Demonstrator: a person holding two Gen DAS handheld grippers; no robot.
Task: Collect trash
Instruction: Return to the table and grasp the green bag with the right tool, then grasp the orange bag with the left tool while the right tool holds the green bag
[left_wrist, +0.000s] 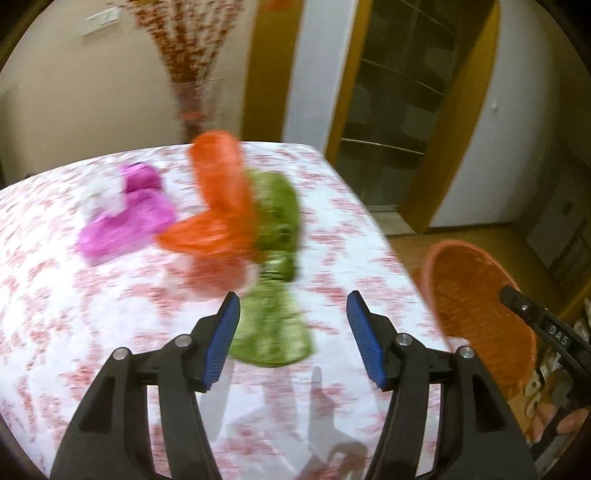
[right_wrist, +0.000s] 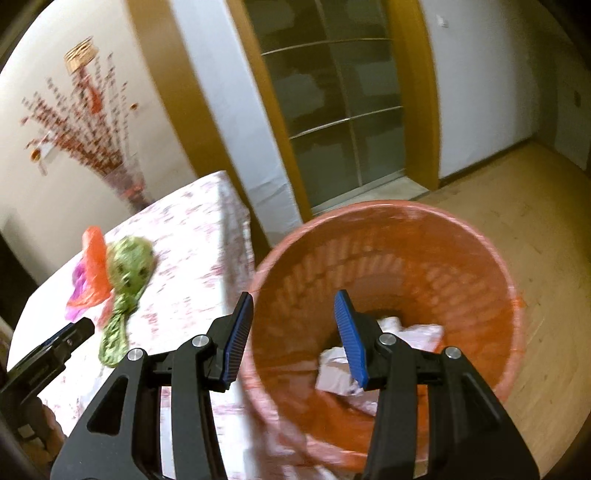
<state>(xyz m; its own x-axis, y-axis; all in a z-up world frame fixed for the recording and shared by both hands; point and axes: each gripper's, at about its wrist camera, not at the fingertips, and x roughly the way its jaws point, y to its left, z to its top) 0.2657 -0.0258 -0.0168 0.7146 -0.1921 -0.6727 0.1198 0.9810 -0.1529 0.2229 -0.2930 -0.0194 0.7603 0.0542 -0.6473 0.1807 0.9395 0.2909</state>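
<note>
At lower centre, the left gripper (left_wrist: 291, 332) has its fingers apart and empty, with a crumpled green plastic bag (left_wrist: 275, 266) on the floral tablecloth (left_wrist: 74, 314) between and beyond the tips. The right gripper (right_wrist: 295, 336), fingers also apart and empty, hangs over the orange slatted plastic wastebasket (right_wrist: 461, 251), where white crumpled paper (right_wrist: 340, 373) lies lower right.

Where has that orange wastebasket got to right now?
The orange wastebasket stands on the wooden floor just off the table's right edge, directly under the open right gripper in its own view, with crumpled white paper already inside.
</note>
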